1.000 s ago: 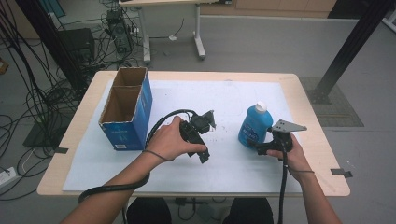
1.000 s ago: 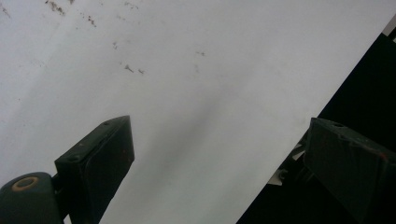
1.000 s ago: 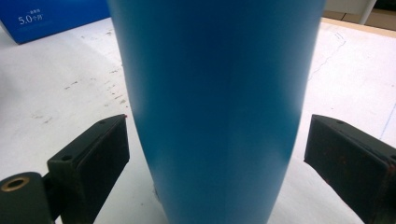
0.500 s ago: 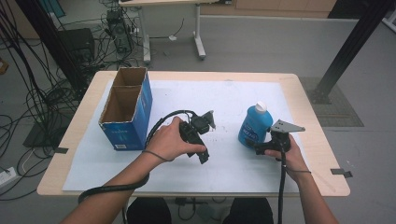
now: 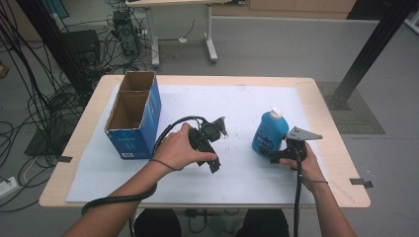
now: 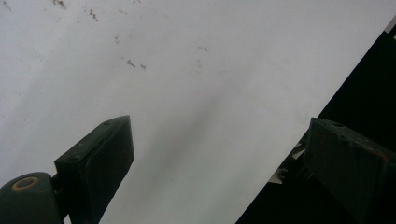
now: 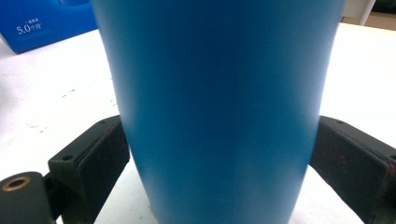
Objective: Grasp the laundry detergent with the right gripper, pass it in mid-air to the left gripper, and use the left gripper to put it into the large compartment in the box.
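The blue bottle (image 7: 219,107) stands upright on the white sheet (image 5: 237,103), right between the jaws of the right gripper (image 5: 280,157). In the right gripper view its body sits squarely in the gap, and both black pads seem to touch its sides low down, near the base; I read this as clamped on the bottle, though how firmly I cannot tell. In the high view the same bottle (image 5: 269,132), with its white cap (image 5: 276,113), rises just ahead of that gripper, and the person's right hand (image 5: 306,165) holds the handle behind it.

To do this grasp well, I would keep the pads level and opposite each other across the widest part of the body. The hold is low, so a tall bottle may tip forward over the jaws when lifted; raise it straight and slowly, and watch the cap for lean. If the wall gives, ease the squeeze.

To the left of this gripper, well apart, the left gripper (image 5: 213,129) rests near the table, its jaws spread wide with nothing between them, just bare sheet in the left gripper view. Farther left stands the open blue cardboard box (image 5: 133,118), a likely place for the bottle.
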`<move>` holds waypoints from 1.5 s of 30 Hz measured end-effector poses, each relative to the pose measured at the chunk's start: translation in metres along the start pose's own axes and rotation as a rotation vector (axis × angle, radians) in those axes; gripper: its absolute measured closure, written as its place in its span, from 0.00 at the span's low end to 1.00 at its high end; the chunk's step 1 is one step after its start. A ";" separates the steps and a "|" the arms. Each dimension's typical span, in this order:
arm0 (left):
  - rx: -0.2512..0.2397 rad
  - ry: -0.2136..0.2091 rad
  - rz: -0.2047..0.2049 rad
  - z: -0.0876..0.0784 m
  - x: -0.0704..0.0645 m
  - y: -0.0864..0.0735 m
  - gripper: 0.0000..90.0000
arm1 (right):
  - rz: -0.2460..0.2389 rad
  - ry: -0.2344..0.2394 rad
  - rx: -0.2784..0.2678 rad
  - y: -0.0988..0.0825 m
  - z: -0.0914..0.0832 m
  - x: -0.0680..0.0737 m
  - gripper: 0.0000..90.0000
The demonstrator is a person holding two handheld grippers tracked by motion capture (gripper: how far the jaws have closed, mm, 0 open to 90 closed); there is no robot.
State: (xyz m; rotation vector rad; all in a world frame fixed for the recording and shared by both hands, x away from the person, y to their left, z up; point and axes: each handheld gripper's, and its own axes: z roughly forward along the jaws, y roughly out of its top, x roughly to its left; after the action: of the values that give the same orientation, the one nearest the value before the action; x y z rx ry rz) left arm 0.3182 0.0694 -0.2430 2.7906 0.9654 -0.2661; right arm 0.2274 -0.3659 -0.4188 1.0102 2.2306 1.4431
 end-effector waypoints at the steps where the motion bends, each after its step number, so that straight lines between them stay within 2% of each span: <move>1: 0.000 0.001 0.000 0.000 0.000 0.000 0.10 | 0.000 0.000 -0.002 0.000 0.000 0.000 0.07; 15: -0.001 0.015 0.006 -0.001 -0.003 0.000 0.10 | -0.002 -0.006 -0.004 0.000 -0.002 0.001 0.07; 45: -0.003 0.010 -0.002 -0.002 -0.002 -0.001 0.09 | -0.003 0.002 -0.013 0.000 0.000 0.002 0.07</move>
State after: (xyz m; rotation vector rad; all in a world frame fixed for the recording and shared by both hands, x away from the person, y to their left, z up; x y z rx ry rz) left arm 0.3166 0.0693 -0.2411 2.7906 0.9698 -0.2510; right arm 0.2261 -0.3649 -0.4184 1.0019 2.2197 1.4565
